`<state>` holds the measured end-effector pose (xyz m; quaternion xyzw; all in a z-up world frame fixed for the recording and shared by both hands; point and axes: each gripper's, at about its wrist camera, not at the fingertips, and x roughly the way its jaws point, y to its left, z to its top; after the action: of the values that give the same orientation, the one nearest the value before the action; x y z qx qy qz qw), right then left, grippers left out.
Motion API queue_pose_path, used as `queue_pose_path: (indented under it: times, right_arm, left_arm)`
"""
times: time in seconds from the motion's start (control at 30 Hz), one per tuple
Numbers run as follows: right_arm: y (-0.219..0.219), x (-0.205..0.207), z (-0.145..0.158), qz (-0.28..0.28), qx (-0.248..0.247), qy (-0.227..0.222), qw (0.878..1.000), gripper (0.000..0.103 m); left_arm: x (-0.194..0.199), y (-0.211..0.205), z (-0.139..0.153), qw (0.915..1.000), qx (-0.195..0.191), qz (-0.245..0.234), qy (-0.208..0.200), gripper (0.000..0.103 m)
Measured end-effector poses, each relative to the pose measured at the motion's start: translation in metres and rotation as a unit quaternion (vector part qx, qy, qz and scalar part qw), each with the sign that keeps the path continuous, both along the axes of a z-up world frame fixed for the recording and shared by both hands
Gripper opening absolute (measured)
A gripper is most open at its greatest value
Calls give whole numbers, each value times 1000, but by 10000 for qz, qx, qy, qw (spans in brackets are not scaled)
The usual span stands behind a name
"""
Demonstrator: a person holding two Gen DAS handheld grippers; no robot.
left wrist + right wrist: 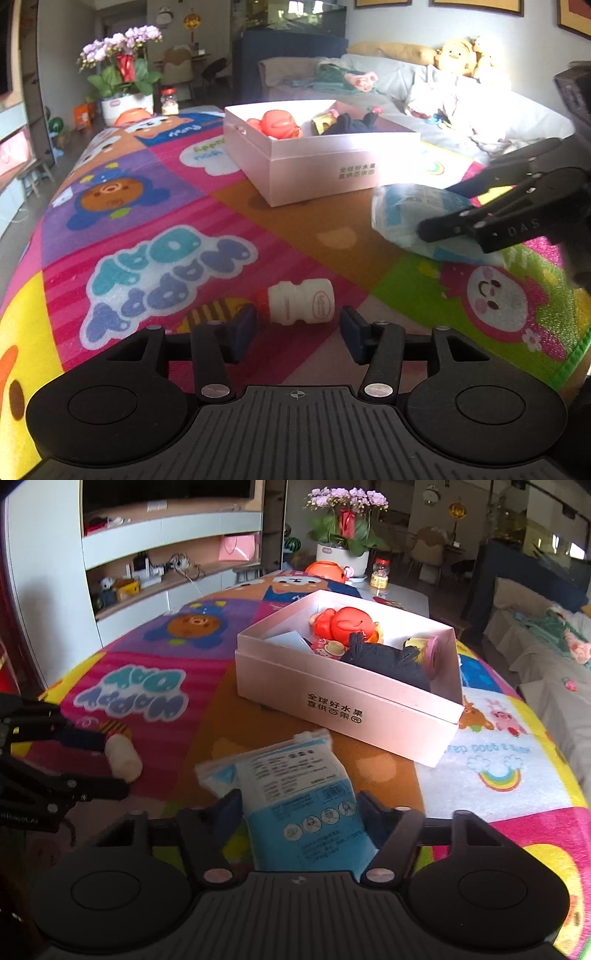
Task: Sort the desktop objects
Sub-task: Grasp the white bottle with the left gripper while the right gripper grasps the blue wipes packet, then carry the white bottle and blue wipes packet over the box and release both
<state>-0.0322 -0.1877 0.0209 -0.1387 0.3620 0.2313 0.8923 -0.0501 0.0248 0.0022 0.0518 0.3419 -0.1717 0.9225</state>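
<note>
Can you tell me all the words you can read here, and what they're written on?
"全球好水果 直供百果园" is on the side of the pink box.
"Happy DAY", upside down, is on the colourful mat.
"have a good day", upside down, is on the mat by the rainbow.
"DAS" is on the right gripper.
The blue and white packet has print too small to read.
The small bottle has a round logo, too blurred.

mat (207,206) — "happy day"

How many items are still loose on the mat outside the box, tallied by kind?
Small drink bottles: 1, the white bottle lying between the left gripper's fingers.
Blue-and-white packets: 1, the packet in the right gripper.
Total: 2
</note>
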Motion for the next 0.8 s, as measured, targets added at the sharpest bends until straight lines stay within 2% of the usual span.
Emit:
queue_pose_path:
  times: [0.1, 0.2, 0.3, 0.37, 0.5, 0.6, 0.8]
  right_arm:
    - [-3, -8, 3, -138, -142, 80, 9998, 54]
    - [-8, -19, 5, -213, -195, 171, 9994, 53]
    - [-13, -31, 13, -245, -177, 208, 9993, 52]
    - [-17, -40, 22, -223, -107, 129, 9996, 52]
    - [-26, -57, 48, -178, 51, -214, 9996, 52]
    - [-35, -65, 74, -253, 259, -630, 9974, 51]
    - [-60, -58, 120, -633, 706, -1374, 9860, 52]
  left_arm:
    - [5, -6, 1, 10000, 53, 42, -14, 57]
    - [10, -10, 1, 9998, 128, 119, -7, 53]
    - [5, -16, 7, 9997, 237, 33, -92, 48]
    - [-1, -18, 12, 9994, 276, -79, -176, 48]
    - [-14, -26, 28, 9979, 416, -230, -451, 48]
    - [-14, -31, 43, 9960, 457, -300, -710, 48]
    - [23, -53, 70, 9895, 607, -423, -1238, 48]
